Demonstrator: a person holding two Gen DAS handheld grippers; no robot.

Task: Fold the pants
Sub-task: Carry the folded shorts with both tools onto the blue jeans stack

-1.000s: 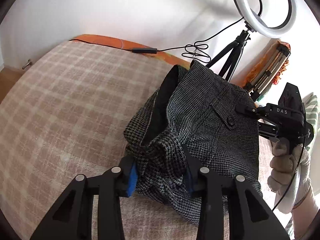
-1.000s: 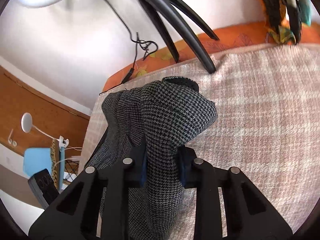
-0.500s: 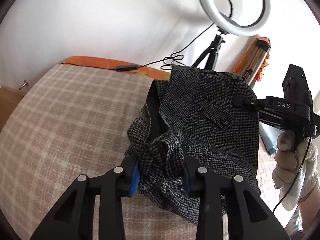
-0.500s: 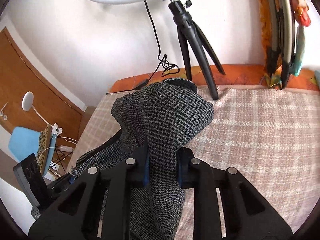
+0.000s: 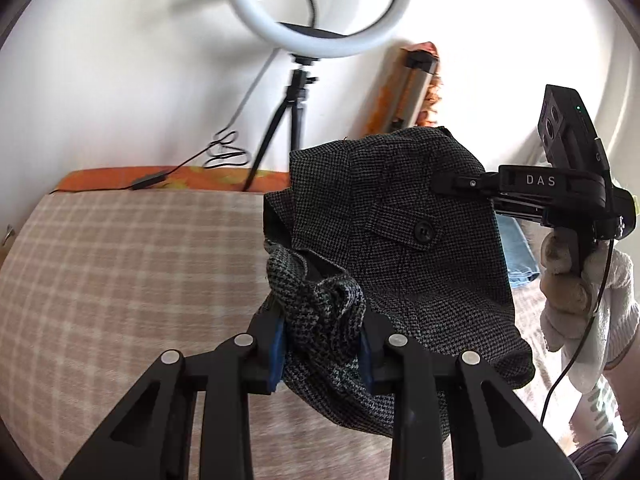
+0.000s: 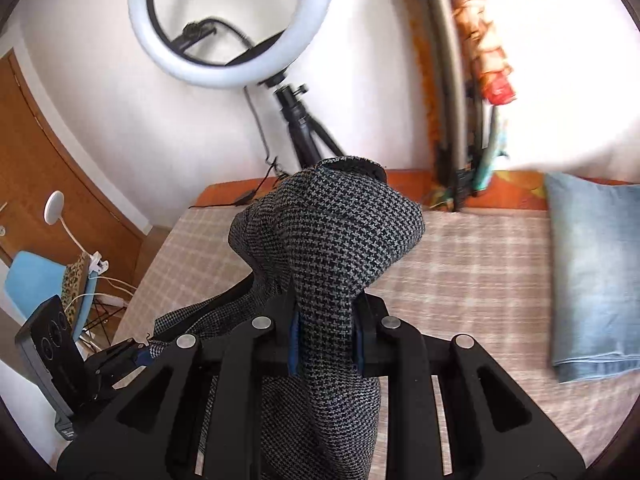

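Observation:
The grey houndstooth pants (image 5: pixel 400 216) hang in the air above the plaid bed cover (image 5: pixel 120 272). A back pocket flap with a black button (image 5: pixel 423 232) faces me. My left gripper (image 5: pixel 322 344) is shut on a bunched corner of the pants. My right gripper (image 6: pixel 324 336) is shut on another bunch of the same pants (image 6: pixel 332 240); it also shows in the left wrist view (image 5: pixel 452 182), pinching the upper right edge. The left gripper shows at the lower left of the right wrist view (image 6: pixel 132 354).
A ring light on a tripod (image 5: pixel 316 12) stands at the back edge of the bed. Folded blue jeans (image 6: pixel 592 272) lie on the right side of the bed. A cable (image 5: pixel 188 164) runs along the orange back edge. A door and a blue chair (image 6: pixel 36 280) stand left.
Both grippers have risen with the pants, lifting them off the bed. The cameras have tilted up, so the ring light and the wall fill more of each view.

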